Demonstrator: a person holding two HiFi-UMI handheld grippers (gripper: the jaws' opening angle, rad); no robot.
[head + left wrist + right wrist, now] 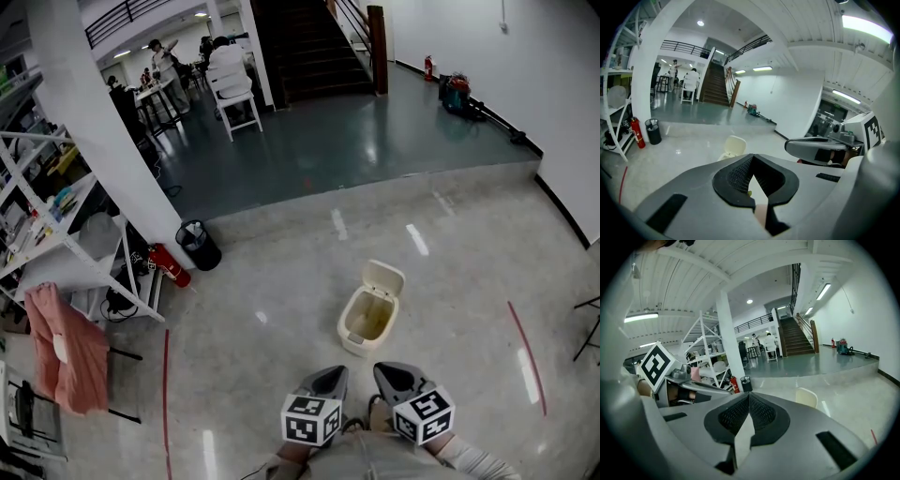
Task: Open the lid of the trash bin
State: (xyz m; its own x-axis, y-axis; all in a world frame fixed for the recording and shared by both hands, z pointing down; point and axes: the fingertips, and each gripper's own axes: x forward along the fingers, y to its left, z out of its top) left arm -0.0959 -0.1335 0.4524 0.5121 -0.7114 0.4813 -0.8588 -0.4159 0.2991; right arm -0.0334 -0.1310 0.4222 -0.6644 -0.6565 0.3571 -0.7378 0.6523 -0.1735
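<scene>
A small cream trash bin (pixel 364 323) stands on the pale floor in front of me, its lid (pixel 384 279) tipped up and back so the inside shows. Both grippers hang low near my body, short of the bin and apart from it. My left gripper (pixel 330 376) is shut with nothing in it, and my right gripper (pixel 388 373) beside it is shut and empty too. The raised lid (pixel 733 145) peeks over the jaws in the left gripper view. In the right gripper view the lid (pixel 806 397) shows just right of the shut jaws.
A black waste basket (pixel 199 246) and a red fire extinguisher (pixel 169 265) sit by a white pillar at the left. A white shelf rack (pixel 58 234) and a pink cloth (pixel 66 349) stand further left. Red floor lines (pixel 527 347) run either side of the bin.
</scene>
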